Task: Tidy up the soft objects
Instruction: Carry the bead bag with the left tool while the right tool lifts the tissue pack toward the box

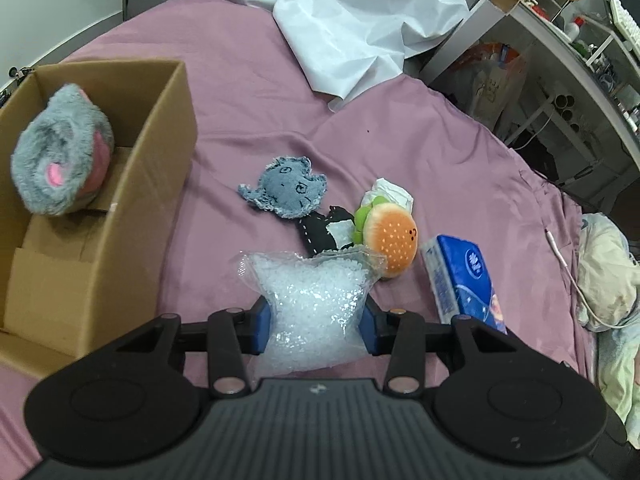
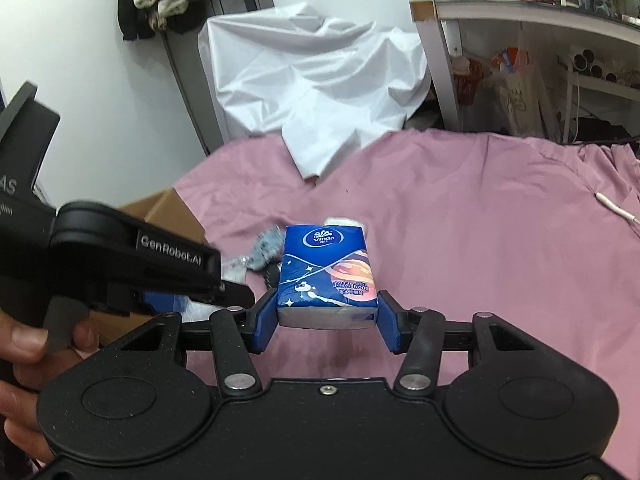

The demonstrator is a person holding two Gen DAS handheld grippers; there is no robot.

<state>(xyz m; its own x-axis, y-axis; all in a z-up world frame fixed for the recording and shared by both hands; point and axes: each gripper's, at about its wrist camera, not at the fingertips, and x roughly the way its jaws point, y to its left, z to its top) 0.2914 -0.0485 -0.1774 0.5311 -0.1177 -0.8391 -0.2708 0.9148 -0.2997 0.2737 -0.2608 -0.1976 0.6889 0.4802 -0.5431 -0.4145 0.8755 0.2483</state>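
My left gripper [image 1: 316, 320] is shut on a clear bag of white beads [image 1: 316, 300], held above the pink bedspread. A cardboard box [image 1: 132, 184] stands to its left with a grey and pink plush [image 1: 60, 160] inside. Ahead lie a denim doll [image 1: 286, 190] and a burger plush [image 1: 390, 242]. My right gripper [image 2: 327, 320] is shut on a blue tissue pack [image 2: 328, 276], which also shows in the left wrist view [image 1: 464, 284]. The left gripper's body [image 2: 132, 268] shows at the left of the right wrist view.
A white sheet [image 1: 360, 24] drapes over the bed's far end. Cluttered shelves [image 1: 560, 60] stand to the right of the bed. A white cable [image 2: 616, 210] and crumpled cloth [image 1: 608, 280] lie at the bed's right side.
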